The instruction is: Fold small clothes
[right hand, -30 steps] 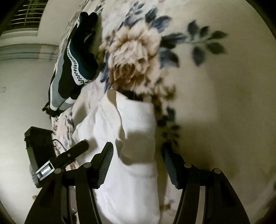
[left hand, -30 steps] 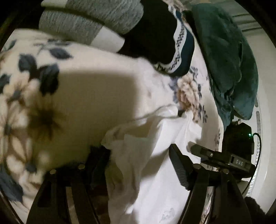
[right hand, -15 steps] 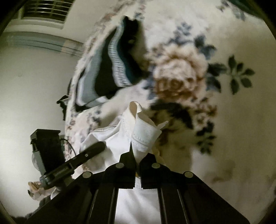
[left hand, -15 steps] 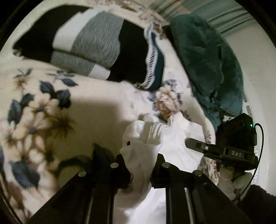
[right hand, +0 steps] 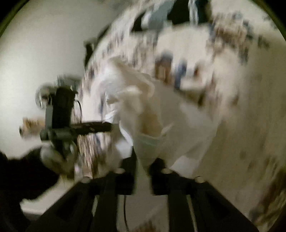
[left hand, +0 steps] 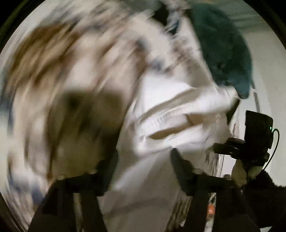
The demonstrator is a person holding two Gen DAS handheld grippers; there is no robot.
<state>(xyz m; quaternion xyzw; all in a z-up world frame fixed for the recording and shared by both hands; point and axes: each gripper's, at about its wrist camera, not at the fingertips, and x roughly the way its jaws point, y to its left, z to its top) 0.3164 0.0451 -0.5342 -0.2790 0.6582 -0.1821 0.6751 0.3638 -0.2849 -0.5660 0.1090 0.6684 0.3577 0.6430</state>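
Observation:
Both views are heavily motion-blurred. A small white garment [left hand: 166, 114] lies bunched on the floral bedspread [left hand: 53, 75]. My left gripper [left hand: 143, 160] is open, its fingers spread on either side of the white cloth, which passes between them. My right gripper [right hand: 143, 169] is shut on a fold of the white garment [right hand: 148, 142] and holds it up off the bedspread [right hand: 241, 89]. The left gripper shows in the right wrist view [right hand: 100, 126], the right gripper in the left wrist view [left hand: 232, 144].
A dark teal fuzzy blanket [left hand: 223, 48] lies at the back right of the bed. Folded dark and grey clothes [right hand: 160, 16] sit blurred at the far end. A pale wall [right hand: 44, 53] runs beside the bed.
My left gripper has opened and let go of the garment. My right gripper stays shut on it. Both grippers swing fast, and the garment has shifted and spread.

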